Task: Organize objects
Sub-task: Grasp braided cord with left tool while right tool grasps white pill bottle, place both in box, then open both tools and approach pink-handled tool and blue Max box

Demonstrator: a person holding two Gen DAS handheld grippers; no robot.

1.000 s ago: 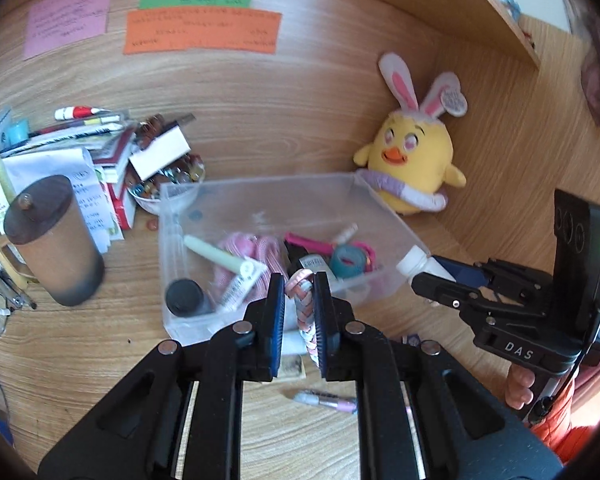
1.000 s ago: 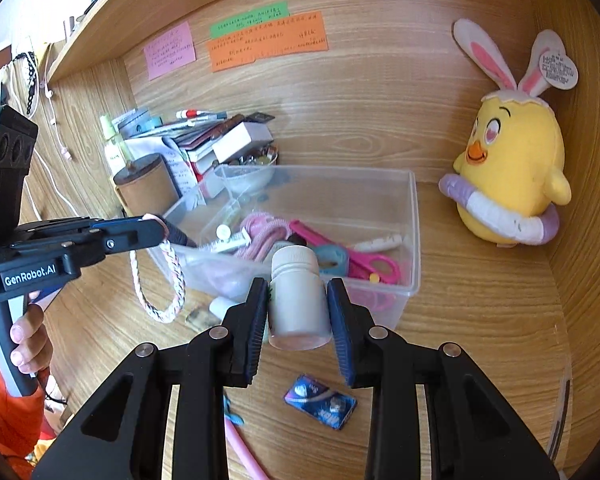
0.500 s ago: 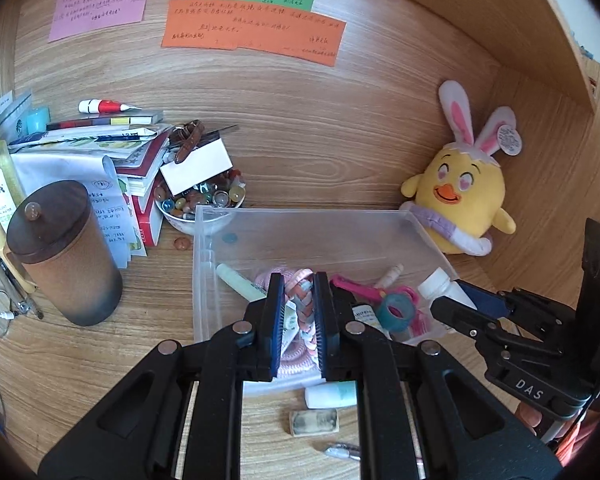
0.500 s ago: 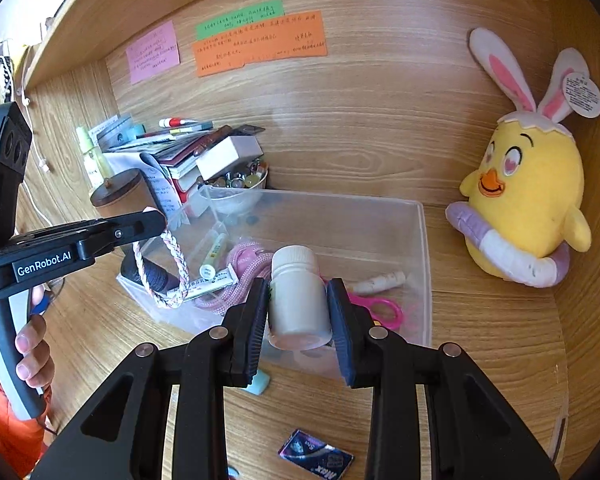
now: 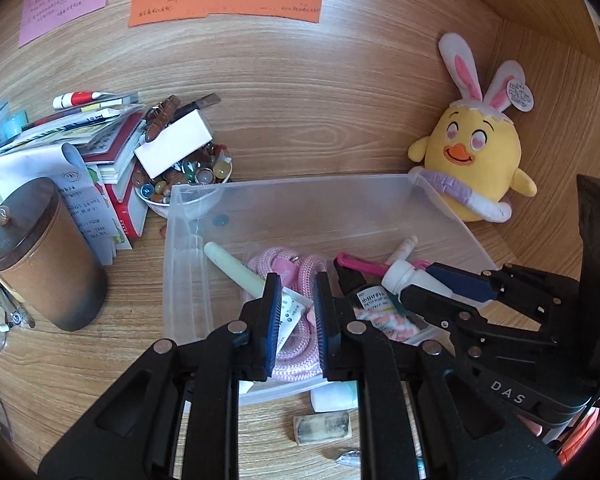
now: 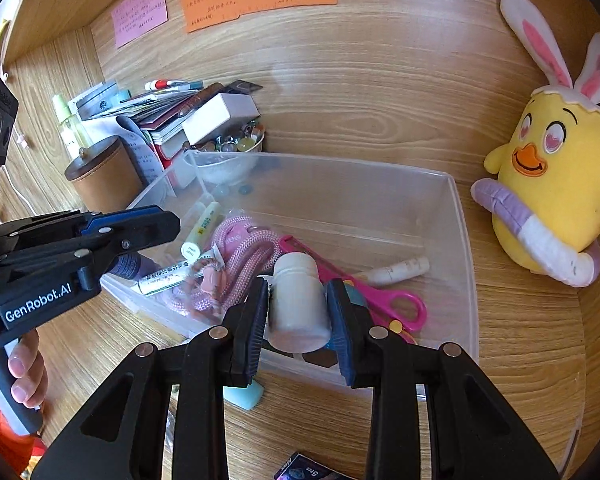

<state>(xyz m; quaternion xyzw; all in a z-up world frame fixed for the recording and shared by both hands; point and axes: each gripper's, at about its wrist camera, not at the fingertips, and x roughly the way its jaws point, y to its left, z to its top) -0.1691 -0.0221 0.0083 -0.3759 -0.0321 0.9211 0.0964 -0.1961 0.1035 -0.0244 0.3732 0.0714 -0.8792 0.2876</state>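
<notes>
A clear plastic bin (image 5: 300, 188) (image 6: 466, 240) sits on the wooden desk and holds a pink cord (image 5: 300, 344) (image 6: 244, 248), pink scissors (image 6: 396, 300), tubes and other small items. My left gripper (image 5: 296, 300) (image 6: 172, 220) hovers over the bin's near-left part with its jaws slightly apart and nothing between them; the braided rope lies in the bin (image 6: 204, 280). My right gripper (image 6: 298, 304) is shut on a white pill bottle (image 6: 298, 300) (image 5: 408, 278) held over the bin's front edge.
A yellow plush chick (image 5: 476, 160) (image 6: 552, 184) stands right of the bin. A brown lidded canister (image 5: 40, 256), stacked books (image 5: 112, 148) and a bowl of beads (image 5: 188, 176) stand left. A folded banknote (image 5: 324, 426), a teal piece (image 6: 244, 394) and a blue packet (image 6: 312, 472) lie in front.
My left gripper moved forward over the bin and let go of the braided rope, which now lies inside. My right gripper carried the white bottle forward over the bin's front edge.
</notes>
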